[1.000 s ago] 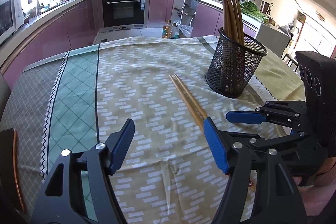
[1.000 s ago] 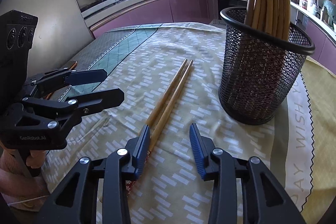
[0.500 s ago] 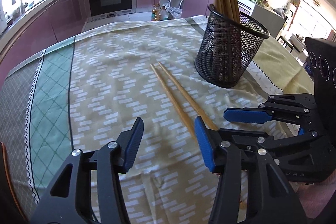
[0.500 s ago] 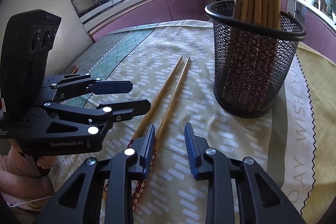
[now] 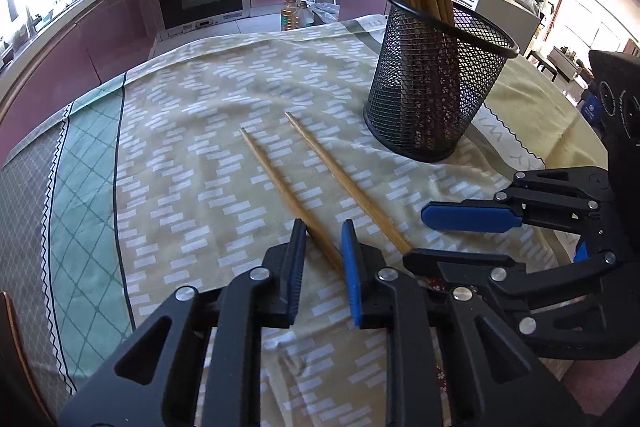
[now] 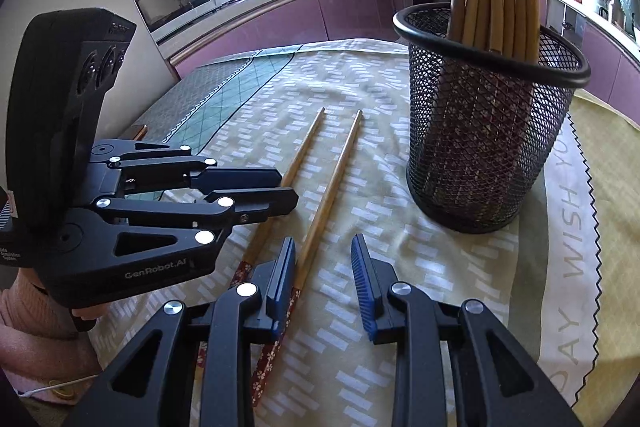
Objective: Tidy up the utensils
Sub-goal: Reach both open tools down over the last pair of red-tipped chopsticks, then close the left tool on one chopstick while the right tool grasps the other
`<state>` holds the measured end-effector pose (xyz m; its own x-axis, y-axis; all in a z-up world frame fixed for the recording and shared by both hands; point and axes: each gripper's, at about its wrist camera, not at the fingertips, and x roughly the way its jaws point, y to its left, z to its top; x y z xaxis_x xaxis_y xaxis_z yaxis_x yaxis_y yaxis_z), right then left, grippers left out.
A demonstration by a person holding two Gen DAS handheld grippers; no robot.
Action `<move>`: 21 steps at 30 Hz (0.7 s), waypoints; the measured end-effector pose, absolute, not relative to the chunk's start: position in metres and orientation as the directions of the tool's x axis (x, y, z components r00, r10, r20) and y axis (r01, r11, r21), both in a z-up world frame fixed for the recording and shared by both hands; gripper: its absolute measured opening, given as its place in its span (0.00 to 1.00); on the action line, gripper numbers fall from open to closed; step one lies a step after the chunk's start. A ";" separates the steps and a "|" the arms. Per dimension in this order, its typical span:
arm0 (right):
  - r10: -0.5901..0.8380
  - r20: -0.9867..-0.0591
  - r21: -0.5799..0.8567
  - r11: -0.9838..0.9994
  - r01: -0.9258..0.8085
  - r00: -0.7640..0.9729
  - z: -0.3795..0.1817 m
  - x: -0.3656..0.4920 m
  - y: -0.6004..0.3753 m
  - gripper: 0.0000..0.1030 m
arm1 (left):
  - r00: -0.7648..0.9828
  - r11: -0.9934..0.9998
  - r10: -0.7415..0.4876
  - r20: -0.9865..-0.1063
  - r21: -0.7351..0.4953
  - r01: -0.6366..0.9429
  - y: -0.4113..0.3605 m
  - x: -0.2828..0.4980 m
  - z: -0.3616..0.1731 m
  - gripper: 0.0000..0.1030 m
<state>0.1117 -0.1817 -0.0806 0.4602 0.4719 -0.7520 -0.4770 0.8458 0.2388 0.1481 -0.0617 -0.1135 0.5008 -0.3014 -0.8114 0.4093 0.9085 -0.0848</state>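
Note:
Two wooden chopsticks lie on the patterned tablecloth, now a little apart. My left gripper (image 5: 323, 247) is narrowly open with its fingers on either side of the left chopstick (image 5: 280, 183), not closed on it. The right chopstick (image 5: 344, 183) lies just outside its right finger. My right gripper (image 6: 323, 267) is open low over the cloth; the right chopstick (image 6: 328, 199) passes by its left finger. The left chopstick (image 6: 296, 163) runs under the left gripper (image 6: 286, 189). A black mesh holder (image 5: 436, 87) with several chopsticks stands behind, also in the right wrist view (image 6: 484, 131).
The tablecloth (image 5: 192, 131) has a green checked band at the left. A zigzag-edged yellow border (image 6: 576, 227) lies to the right of the holder. Kitchen counters, an oven and a microwave stand beyond the table.
My left gripper moved forward and narrowed around the left chopstick. The two chopsticks have spread apart. My right gripper edged closer to the chopsticks.

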 end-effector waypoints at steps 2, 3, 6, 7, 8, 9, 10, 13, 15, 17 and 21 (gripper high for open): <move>0.465 -0.755 0.228 0.847 -0.480 0.463 -0.080 0.114 -0.179 0.26 | 0.495 0.907 -0.309 -0.812 -0.096 0.409 -0.059 0.149 -0.114 0.16; 0.460 -0.756 0.221 0.849 -0.481 0.465 -0.080 0.116 -0.177 0.26 | 0.493 0.907 -0.311 -0.812 -0.099 0.409 -0.059 0.150 -0.114 0.16; 0.448 -0.760 0.203 0.852 -0.483 0.471 -0.080 0.122 -0.172 0.26 | 0.492 0.910 -0.308 -0.814 -0.101 0.403 -0.057 0.153 -0.115 0.17; 0.445 -0.761 0.199 0.853 -0.483 0.473 -0.080 0.125 -0.170 0.25 | 0.491 0.910 -0.310 -0.814 -0.104 0.401 -0.055 0.152 -0.115 0.17; 0.443 -0.761 0.196 0.854 -0.482 0.474 -0.080 0.127 -0.169 0.24 | 0.491 0.911 -0.311 -0.814 -0.107 0.399 -0.055 0.153 -0.114 0.17; 0.437 -0.762 0.190 0.856 -0.481 0.477 -0.080 0.130 -0.168 0.22 | 0.492 0.911 -0.311 -0.813 -0.107 0.398 -0.055 0.153 -0.115 0.17; 0.434 -0.763 0.187 0.858 -0.479 0.479 -0.080 0.132 -0.167 0.20 | 0.493 0.912 -0.311 -0.813 -0.108 0.397 -0.056 0.154 -0.115 0.17; 0.434 -0.762 0.193 0.861 -0.470 0.481 -0.081 0.135 -0.167 0.17 | 0.494 0.915 -0.313 -0.811 -0.118 0.387 -0.055 0.156 -0.115 0.14; 0.437 -0.760 0.203 0.863 -0.462 0.482 -0.082 0.138 -0.167 0.14 | 0.498 0.918 -0.311 -0.810 -0.120 0.378 -0.055 0.156 -0.115 0.13; 0.449 -0.755 0.227 0.863 -0.452 0.478 -0.083 0.139 -0.171 0.10 | 0.500 0.921 -0.311 -0.808 -0.127 0.369 -0.054 0.157 -0.115 0.11; 0.489 -0.739 0.300 0.854 -0.425 0.463 -0.085 0.141 -0.181 0.07 | 0.504 0.925 -0.321 -0.802 -0.152 0.348 -0.050 0.155 -0.115 0.09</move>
